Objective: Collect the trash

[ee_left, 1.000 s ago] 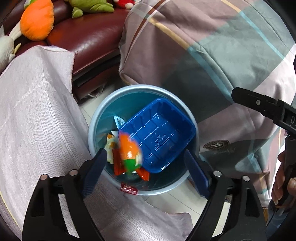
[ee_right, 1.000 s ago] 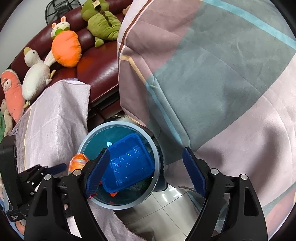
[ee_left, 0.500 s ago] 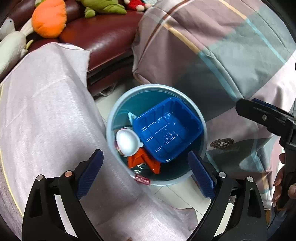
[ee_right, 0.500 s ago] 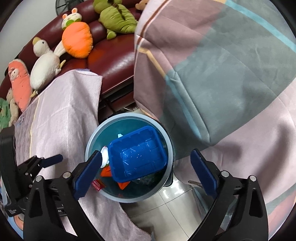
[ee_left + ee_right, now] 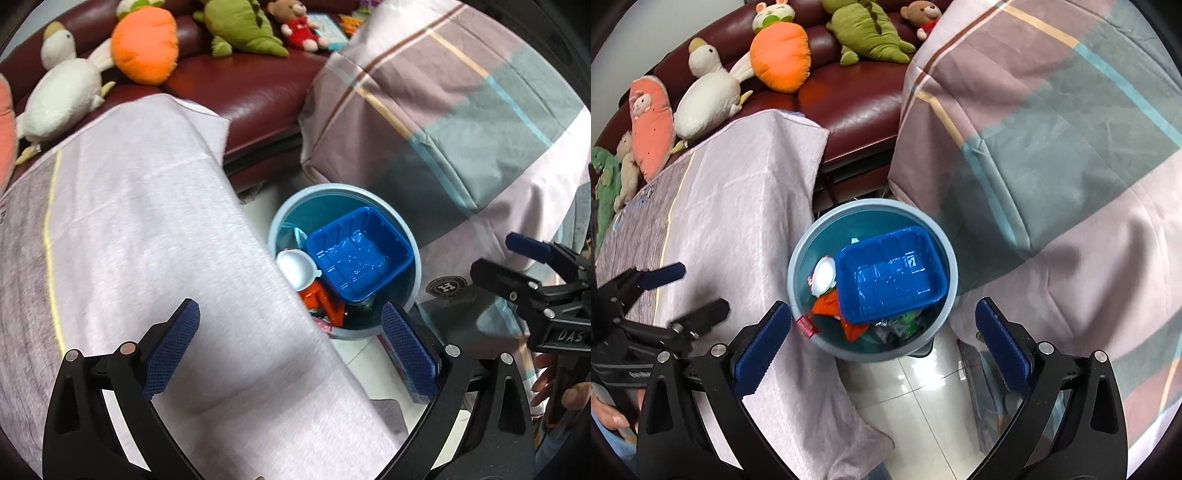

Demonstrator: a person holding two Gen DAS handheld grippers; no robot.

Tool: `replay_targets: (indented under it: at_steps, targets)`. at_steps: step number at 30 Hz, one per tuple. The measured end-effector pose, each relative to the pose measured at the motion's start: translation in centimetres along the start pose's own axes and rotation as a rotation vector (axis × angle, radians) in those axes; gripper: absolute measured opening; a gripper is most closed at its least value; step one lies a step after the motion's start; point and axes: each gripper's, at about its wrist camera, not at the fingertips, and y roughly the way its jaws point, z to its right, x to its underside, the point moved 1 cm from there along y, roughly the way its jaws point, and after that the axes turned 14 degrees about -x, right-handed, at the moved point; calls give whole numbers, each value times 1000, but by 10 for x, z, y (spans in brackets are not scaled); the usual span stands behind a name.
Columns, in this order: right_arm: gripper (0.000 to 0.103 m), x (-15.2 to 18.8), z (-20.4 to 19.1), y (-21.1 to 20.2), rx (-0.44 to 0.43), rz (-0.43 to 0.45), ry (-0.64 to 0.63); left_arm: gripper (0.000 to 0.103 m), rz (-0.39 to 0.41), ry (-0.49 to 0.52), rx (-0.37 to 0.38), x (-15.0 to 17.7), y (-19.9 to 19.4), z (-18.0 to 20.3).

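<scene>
A light-blue round bin [image 5: 415, 266] [image 5: 798, 258] stands on the floor. In it lie a blue plastic tray [image 5: 354, 258] [image 5: 890, 273], a white-topped cup [image 5: 297, 267] [image 5: 824, 275] and orange wrappers [image 5: 321, 302] [image 5: 827, 306]. My left gripper [image 5: 288, 314] hangs over the cloth edge, left of the bin. Its jaws are opening, with nothing between them. My right gripper [image 5: 882, 306] hovers above the bin's near rim, jaws also opening and empty. Each gripper also shows in the other's view: the right gripper [image 5: 498, 256], the left gripper [image 5: 700, 288].
A pale lilac cloth [image 5: 147, 240] [image 5: 738, 221] covers a table left of the bin. A plaid blanket [image 5: 461, 110] [image 5: 1052, 129] drapes down on the right. Behind is a maroon sofa [image 5: 857, 99] with plush toys. White floor tiles [image 5: 923, 398] lie in front of the bin.
An orange and white cup dropped from between the left jaws into the bin. Both grippers spread wider and drew back and up, so the bin looks smaller.
</scene>
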Motion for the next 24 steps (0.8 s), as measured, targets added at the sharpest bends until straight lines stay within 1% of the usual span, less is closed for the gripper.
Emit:
replay_targets:
  at_steps: [6, 11, 17, 24]
  targets:
    - [96, 21, -23, -17, 32, 7, -32, 99, 39, -33, -12, 19, -28, -19]
    - [96, 41, -42, -34, 53, 18, -57, 99, 70, -58, -5, 36, -51, -31]
    - [96, 62, -58, -52, 64, 30, -82, 99, 106, -81, -13, 58, -78, -41]
    - [96, 85, -73, -66, 54, 33, -107, 99, 117, -97, -37, 81, -94, -47]
